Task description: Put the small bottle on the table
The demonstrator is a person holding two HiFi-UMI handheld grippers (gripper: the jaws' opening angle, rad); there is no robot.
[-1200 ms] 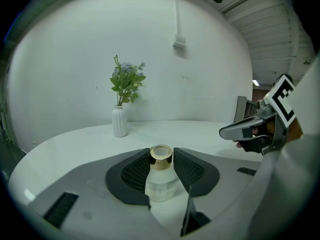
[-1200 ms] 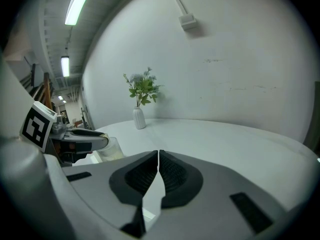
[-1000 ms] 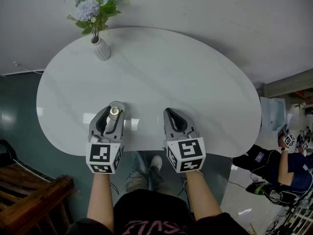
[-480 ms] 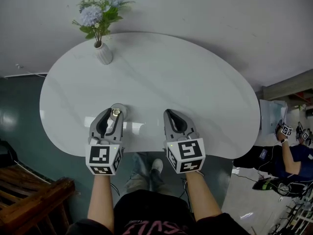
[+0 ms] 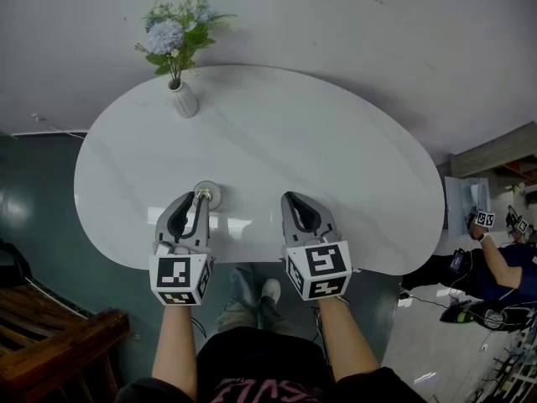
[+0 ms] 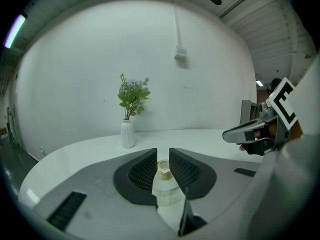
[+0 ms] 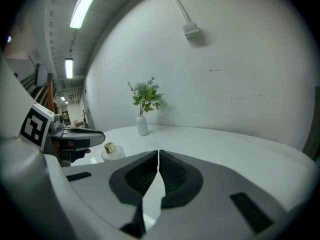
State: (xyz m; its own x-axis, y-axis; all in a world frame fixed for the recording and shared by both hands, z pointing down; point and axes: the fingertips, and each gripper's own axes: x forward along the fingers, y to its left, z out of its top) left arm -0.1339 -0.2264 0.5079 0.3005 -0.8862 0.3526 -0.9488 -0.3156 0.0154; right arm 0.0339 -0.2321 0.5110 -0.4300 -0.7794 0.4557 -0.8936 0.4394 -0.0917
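Left gripper (image 5: 196, 201) is hovering over the table (image 5: 336, 158), jaws half apart, having just been closing with nothing between them. The small bottle (image 5: 205, 196) is standing upright on the table just past its tips, nearest this hand. Right gripper (image 5: 294, 198) is pinched together, empty.

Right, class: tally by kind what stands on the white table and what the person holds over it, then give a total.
small bottle: 1
vase of flowers: 1
gripper: 2, the left gripper, whose jaws have just been closing partway without pressing on the bottle at their tips, and the right gripper
Total: 4
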